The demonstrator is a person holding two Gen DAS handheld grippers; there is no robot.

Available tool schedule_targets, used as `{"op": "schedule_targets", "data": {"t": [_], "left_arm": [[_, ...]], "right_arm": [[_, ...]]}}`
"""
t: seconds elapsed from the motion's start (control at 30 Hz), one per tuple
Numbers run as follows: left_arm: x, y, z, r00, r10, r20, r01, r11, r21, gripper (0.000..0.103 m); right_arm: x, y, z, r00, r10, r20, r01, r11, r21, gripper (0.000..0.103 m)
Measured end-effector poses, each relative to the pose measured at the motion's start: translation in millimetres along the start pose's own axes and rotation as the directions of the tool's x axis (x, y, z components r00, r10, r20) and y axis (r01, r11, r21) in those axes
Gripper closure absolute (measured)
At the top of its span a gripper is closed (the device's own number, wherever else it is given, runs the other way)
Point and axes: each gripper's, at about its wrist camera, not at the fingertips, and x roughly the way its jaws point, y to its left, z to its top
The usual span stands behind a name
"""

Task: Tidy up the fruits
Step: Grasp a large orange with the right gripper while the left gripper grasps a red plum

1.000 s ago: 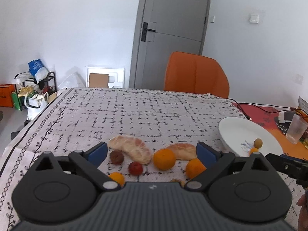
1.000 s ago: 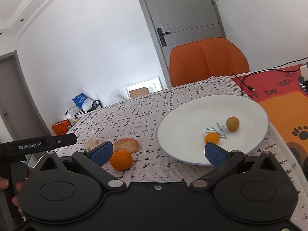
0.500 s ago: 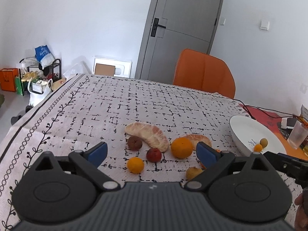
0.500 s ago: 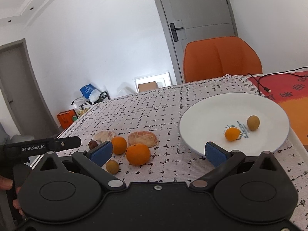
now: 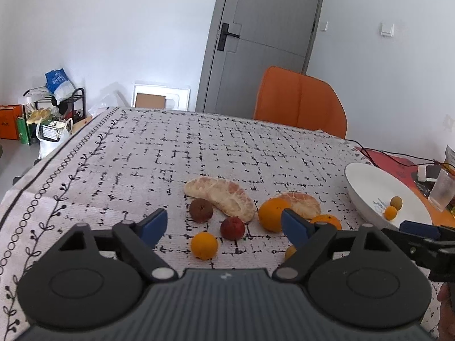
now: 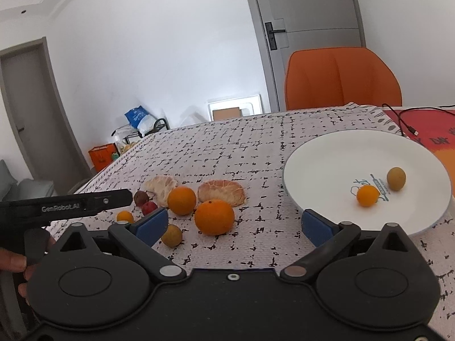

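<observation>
Loose fruit lies on the patterned tablecloth: two peeled pomelo pieces (image 5: 220, 193) (image 6: 221, 191), two oranges (image 6: 214, 216) (image 6: 182, 200), a small orange (image 5: 204, 245), a red fruit (image 5: 232, 228), a dark brown fruit (image 5: 201, 210) and a yellowish fruit (image 6: 171, 235). A white plate (image 6: 335, 153) at the right holds a small orange (image 6: 368, 195) and a yellowish fruit (image 6: 396, 178). My left gripper (image 5: 224, 224) is open and empty, just short of the fruit. My right gripper (image 6: 232, 224) is open and empty, with the near orange between its fingers' line of sight.
An orange chair (image 5: 300, 102) stands at the table's far edge. A red-orange mat (image 6: 426, 130) with a black cable lies right of the plate. A clear glass (image 5: 442, 189) stands beyond the plate. Bags and a rack (image 5: 54, 108) sit on the floor at left.
Both grippers have pulled back and to the left from the plate side. More of the loose fruit now shows in both views. Both stay open.
</observation>
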Motion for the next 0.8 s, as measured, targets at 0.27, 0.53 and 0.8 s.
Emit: {"op": "schedule_targets", "data": {"t": [0.27,0.53,0.8], "left_arm": [[16.3,2.0,-1.4,0.999,-0.019,-0.043,0.019,1.0,-0.001,0.04],[28.9,1.6,1.9,0.998,-0.035,-0.061,0.036,0.999,0.011,0.051],[40.6,-2.2,0.8,0.994,-0.062,-0.095,0.065,0.997,0.032,0.059]], "right_arm": [[18.1,-2.3,-0.3,0.998,0.029,-0.059,-0.028,1.0,0.012,0.029],[31.6,-0.3,0.2,0.994,0.048,-0.096,-0.047,0.999,0.018,0.04],[42.7,-1.1,-0.2,0.991,0.052,-0.121,-0.048,0.998,0.032,0.045]]}}
